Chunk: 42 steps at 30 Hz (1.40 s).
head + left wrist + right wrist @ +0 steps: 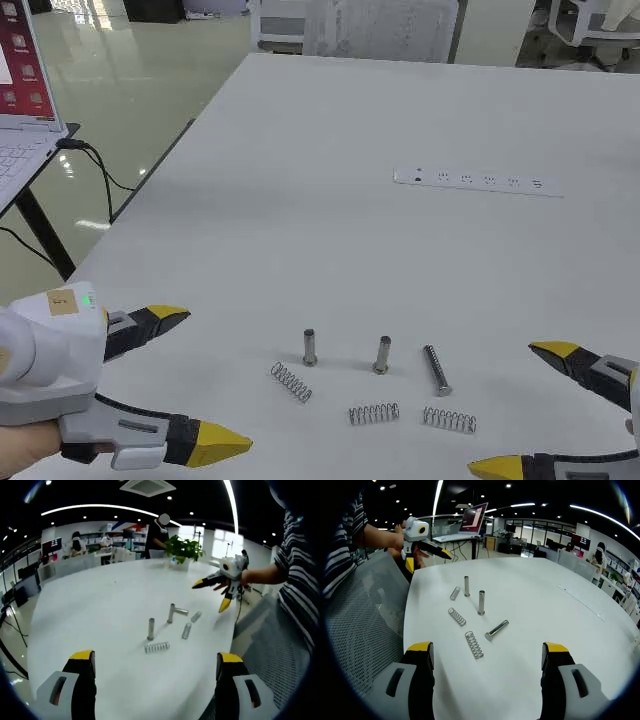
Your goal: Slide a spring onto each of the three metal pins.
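The left gripper (pixel 215 377) has its jaws spread wide with nothing between them, and the right gripper (pixel 505 407) is the same. Both hang just over the near edge of the white surface (pixel 330 230), well apart from each other, with the task's parts between them.

In the head view, the left pin (pixel 310 347) and the middle pin (pixel 382 355) stand upright on their heads. The right pin (pixel 436 369) lies on its side. Nearer the person, one spring lies flat in front of each pin: the left spring (pixel 291 382), the middle spring (pixel 374 413) and the right spring (pixel 449 419). All are clear of the pins.

The left gripper view looks along the row: the left spring lies nearest, in line with the gap between the jaws but ahead of their tips. The opposite gripper is held in a hand beyond the pins. The right gripper view gives the reverse, with the right spring and the fallen pin nearest its jaws.

Farther out, the head view shows a power strip (pixel 478 181) set into the surface and a laptop (pixel 20 90) at the left. The left gripper view shows a potted plant (pixel 184 550) at the far edge.
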### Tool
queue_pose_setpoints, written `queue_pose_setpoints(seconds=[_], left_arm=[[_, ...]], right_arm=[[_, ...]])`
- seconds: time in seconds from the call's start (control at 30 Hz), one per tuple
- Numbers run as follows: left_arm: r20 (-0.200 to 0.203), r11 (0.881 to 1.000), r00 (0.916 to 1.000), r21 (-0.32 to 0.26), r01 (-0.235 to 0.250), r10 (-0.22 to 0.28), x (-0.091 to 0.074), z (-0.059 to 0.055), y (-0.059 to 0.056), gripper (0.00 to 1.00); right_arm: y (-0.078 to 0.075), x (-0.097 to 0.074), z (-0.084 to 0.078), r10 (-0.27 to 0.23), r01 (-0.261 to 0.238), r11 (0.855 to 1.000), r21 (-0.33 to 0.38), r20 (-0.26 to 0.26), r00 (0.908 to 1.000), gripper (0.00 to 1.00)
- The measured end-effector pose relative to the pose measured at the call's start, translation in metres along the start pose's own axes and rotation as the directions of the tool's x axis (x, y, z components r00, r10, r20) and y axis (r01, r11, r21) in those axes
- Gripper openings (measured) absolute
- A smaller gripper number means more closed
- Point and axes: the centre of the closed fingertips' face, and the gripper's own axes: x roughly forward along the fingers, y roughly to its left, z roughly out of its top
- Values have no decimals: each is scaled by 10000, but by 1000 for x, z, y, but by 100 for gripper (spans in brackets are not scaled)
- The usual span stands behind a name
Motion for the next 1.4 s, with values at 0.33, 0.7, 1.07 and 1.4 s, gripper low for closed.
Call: queue_pose_setpoints(seconds=[0.33,0.7,1.07,1.4], left_arm=[[13,10000,10000,12,-22,22,0,2,2,98],[252,9996,9996,-266,-76,82,0,2,5,98],[173,9997,9998,-245,37,-33,-1,0,3,98],[78,9997,9999,-188,129,-127,-1,-2,3,98]], right_arm=[[0,-2,-1,27,-27,10000,9,48,10000,89],[7,2,-2,262,-262,9996,-69,-36,9997,92],[7,5,-2,340,-340,9994,-87,-49,9994,94],[4,5,-5,549,-549,9984,-152,-24,9985,99]])
